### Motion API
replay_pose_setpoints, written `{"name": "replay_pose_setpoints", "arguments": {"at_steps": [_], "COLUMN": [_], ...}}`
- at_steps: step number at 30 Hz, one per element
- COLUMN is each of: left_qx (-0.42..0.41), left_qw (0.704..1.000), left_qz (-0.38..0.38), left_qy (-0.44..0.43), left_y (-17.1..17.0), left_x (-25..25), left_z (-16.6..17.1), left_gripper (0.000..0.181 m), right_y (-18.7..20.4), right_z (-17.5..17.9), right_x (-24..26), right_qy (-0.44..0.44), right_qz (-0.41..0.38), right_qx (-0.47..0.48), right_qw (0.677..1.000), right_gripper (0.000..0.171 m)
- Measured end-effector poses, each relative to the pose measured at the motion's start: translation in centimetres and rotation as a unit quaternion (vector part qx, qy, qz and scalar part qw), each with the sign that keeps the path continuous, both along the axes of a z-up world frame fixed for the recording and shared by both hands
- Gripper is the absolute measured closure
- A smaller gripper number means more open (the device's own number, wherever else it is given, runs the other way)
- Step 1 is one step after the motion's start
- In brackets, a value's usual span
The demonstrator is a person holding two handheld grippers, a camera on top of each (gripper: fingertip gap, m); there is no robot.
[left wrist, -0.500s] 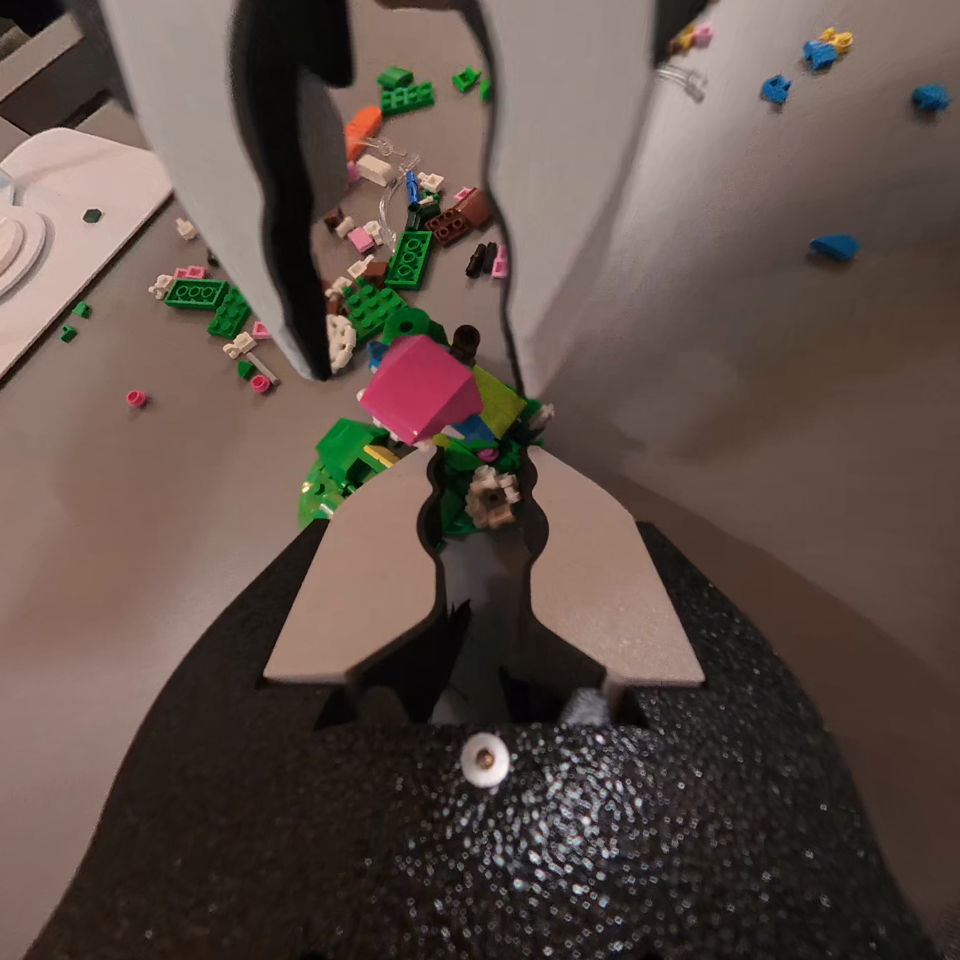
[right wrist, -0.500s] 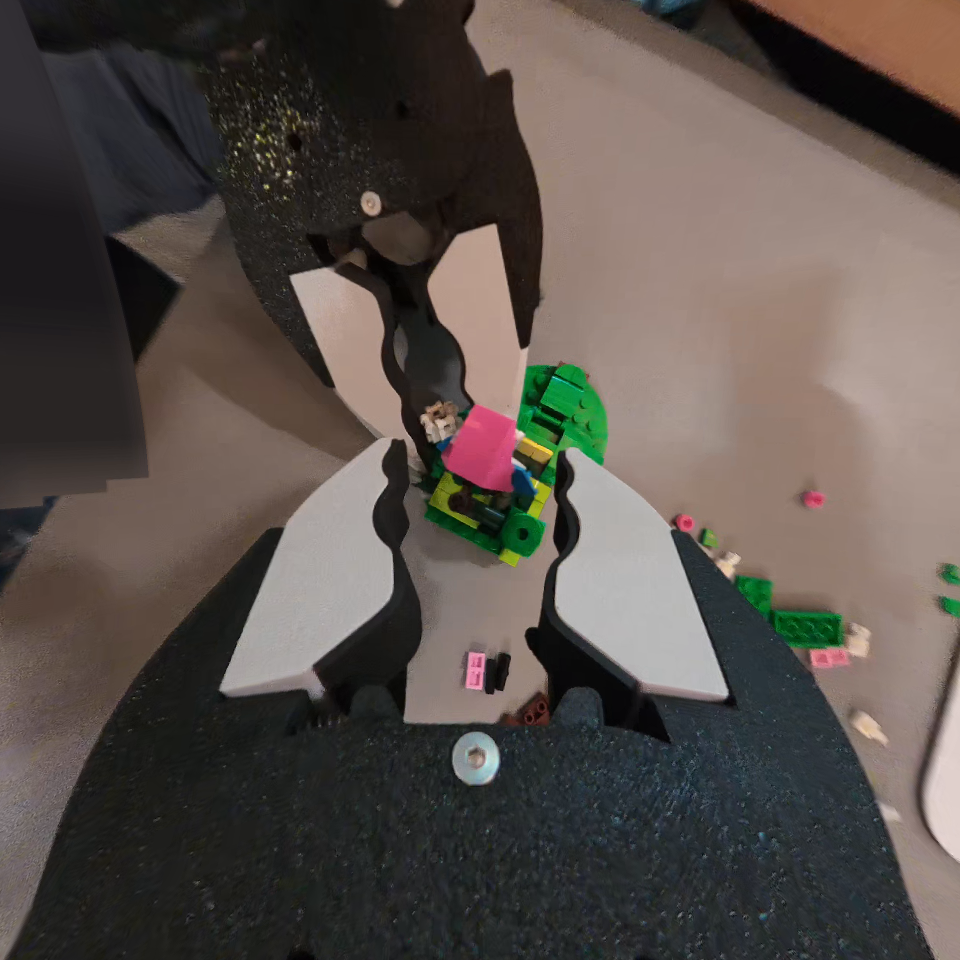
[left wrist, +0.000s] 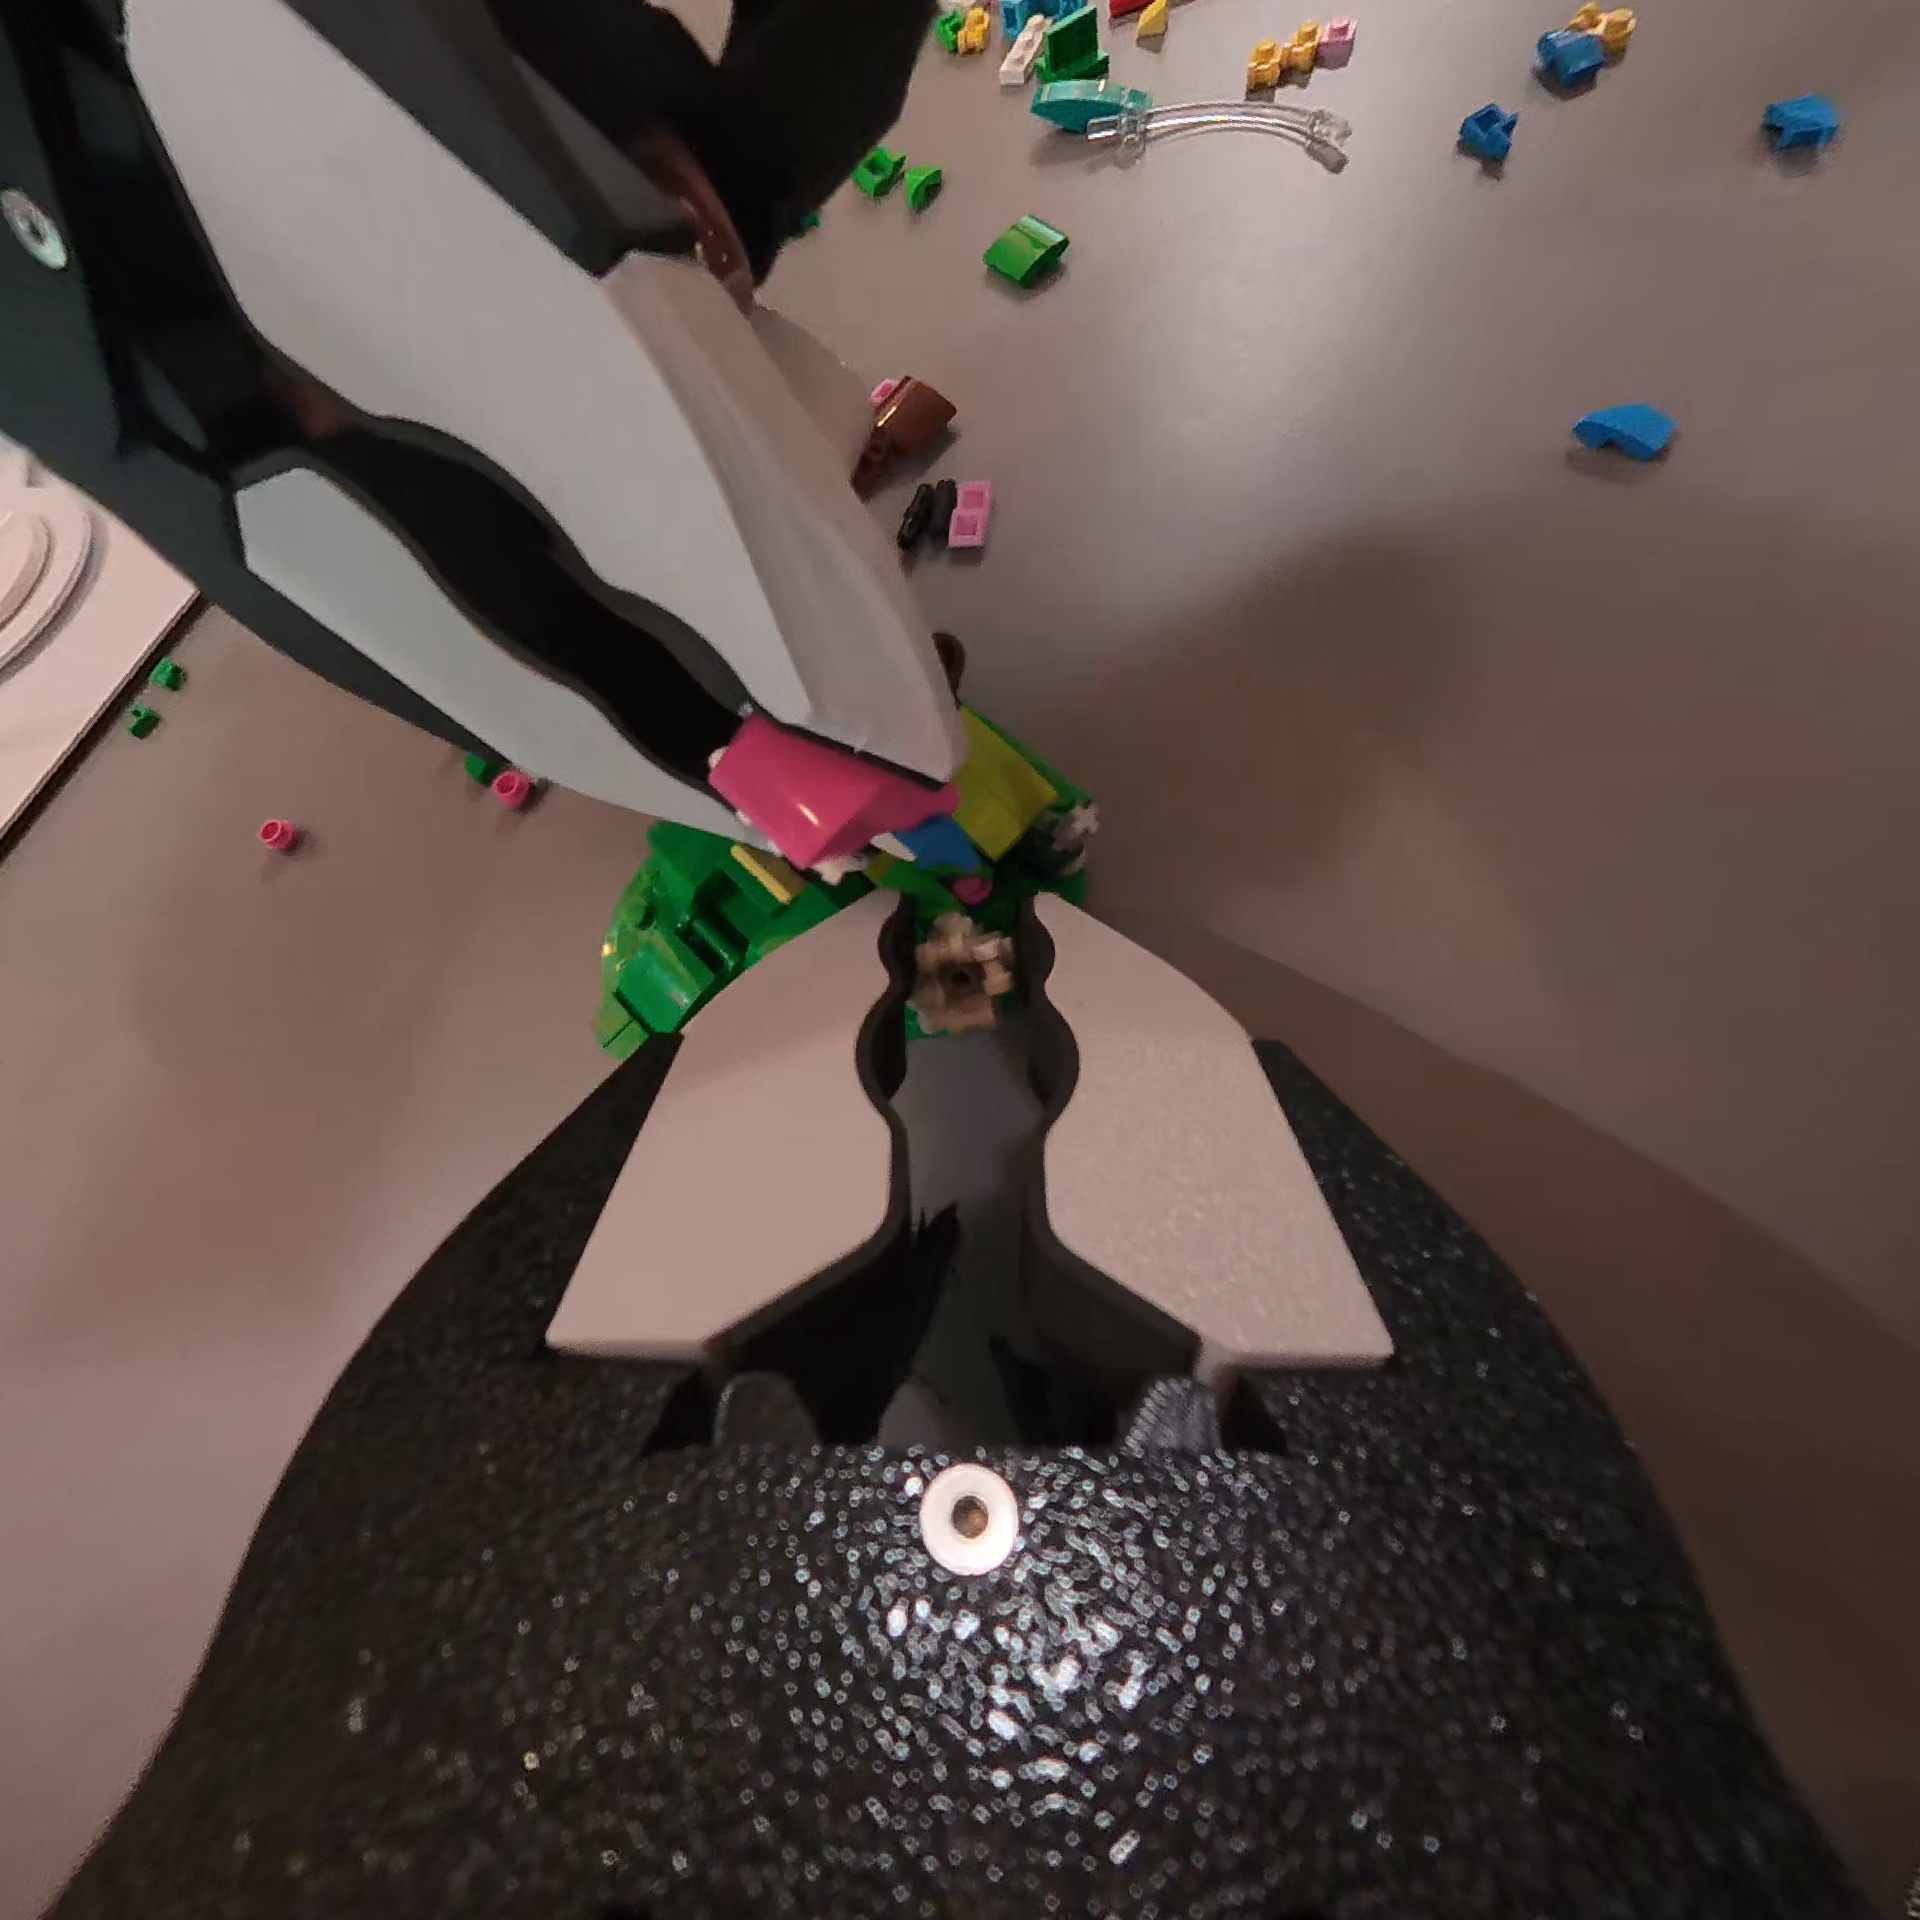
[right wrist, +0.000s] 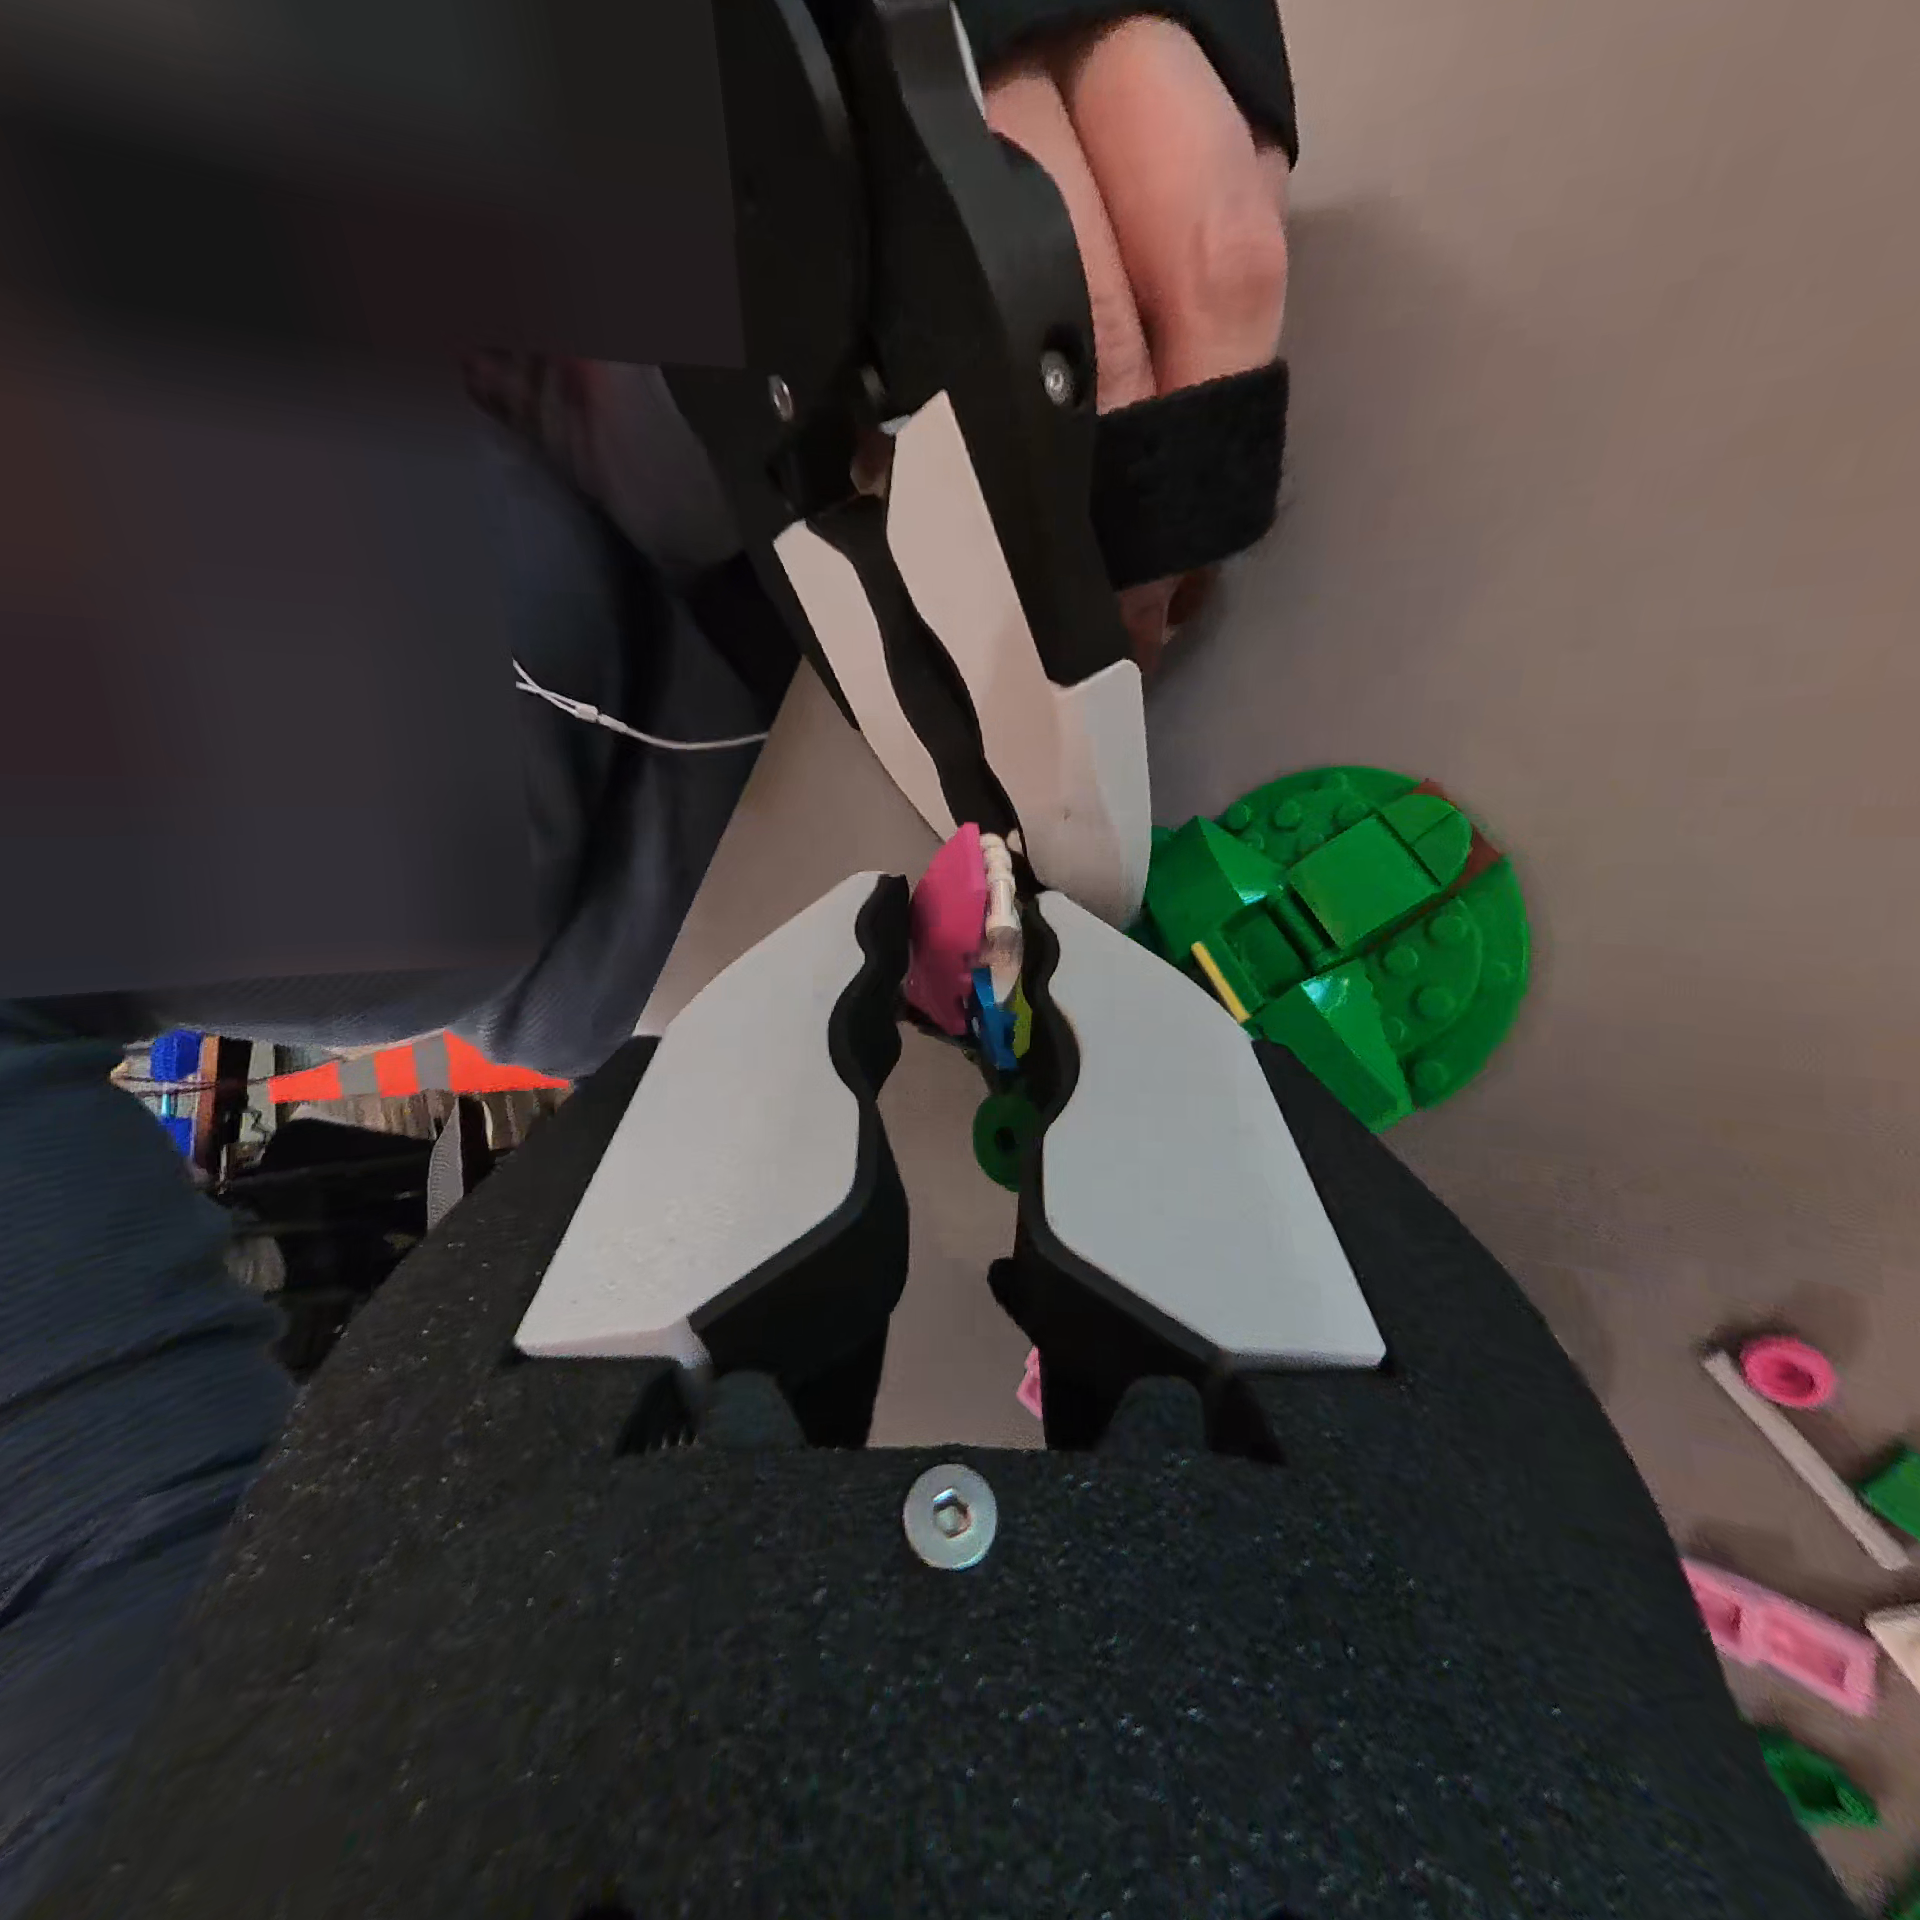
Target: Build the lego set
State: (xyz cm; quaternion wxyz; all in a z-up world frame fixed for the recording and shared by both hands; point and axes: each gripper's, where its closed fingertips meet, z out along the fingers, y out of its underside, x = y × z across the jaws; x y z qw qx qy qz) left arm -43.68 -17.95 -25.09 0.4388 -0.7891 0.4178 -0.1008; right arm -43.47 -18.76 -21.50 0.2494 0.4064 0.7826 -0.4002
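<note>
While both grippers meet over the green round base (right wrist: pixel 1444 997), each pinches a different part of the small lego build (left wrist: pixel 935 831) beside it. The right gripper (right wrist: pixel 961 971) has its 2 fingers pressed onto the pink roof piece (right wrist: pixel 948 935) and the blue and lime bricks under it; in the left wrist view the same gripper comes in from the upper left with the pink roof piece (left wrist: pixel 821 795) clamped at its tips. The left gripper (left wrist: pixel 961 961) is narrowed onto the near end of the build, with a tan flower piece (left wrist: pixel 958 977) between its fingertips. The build sits just beside the green round base (left wrist: pixel 675 935), touching its edge. Beyond the base lie loose bricks on the grey table (left wrist: pixel 1455 727): a blue curved piece (left wrist: pixel 1621 431), a green slope (left wrist: pixel 1023 249), a pink plate (left wrist: pixel 971 511).
</note>
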Motion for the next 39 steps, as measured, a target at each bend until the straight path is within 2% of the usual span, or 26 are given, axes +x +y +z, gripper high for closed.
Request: {"name": "replay_pose_setpoints", "arguments": {"at_steps": [1, 6, 11, 17, 26, 28, 36, 39], "left_qx": [-0.002, -0.009, -0.030, -0.047, -0.036, -0.025, 0.005, 0.029], "left_qw": [1.000, 0.999, 0.998, 0.996, 0.995, 0.995, 0.997, 0.995], "left_qz": [0.005, 0.017, 0.026, 0.037, 0.039, 0.037, 0.049, 0.056], "left_qy": [-0.002, -0.039, -0.047, -0.064, -0.081, -0.085, -0.067, -0.071], "left_y": [0.0, 0.1, 0.0, 0.2, 0.4, 0.5, 1.2, 1.4], "left_x": [-0.1, -0.3, -0.3, -0.2, 0.0, 0.1, 0.2, -0.1], "left_z": [0.0, 0.7, 0.4, 0.4, 1.0, 1.4, 2.0, 2.9], "left_gripper": [0.163, 0.158, 0.153, 0.141, 0.136, 0.137, 0.136, 0.136], "right_y": [0.1, 0.2, 0.4, 0.6, 0.5, 0.4, 1.5, 1.9], "right_z": [0.0, 0.1, 0.3, 0.6, 1.0, 1.2, 2.2, 2.8], "right_x": [-0.2, -0.8, -1.2, -1.4, -1.3, -1.2, -1.1, -1.2], "right_qy": [0.009, 0.104, 0.217, 0.347, 0.462, 0.468, 0.386, 0.370], "right_qz": [-0.007, -0.047, -0.082, -0.117, -0.168, -0.189, -0.281, -0.303], "right_qx": [-0.009, -0.041, -0.040, -0.003, 0.095, 0.097, 0.001, -0.035], "right_qw": [1.000, 0.993, 0.972, 0.931, 0.866, 0.858, 0.879, 0.877], "right_gripper": [0.151, 0.151, 0.151, 0.151, 0.151, 0.151, 0.151, 0.151]}}
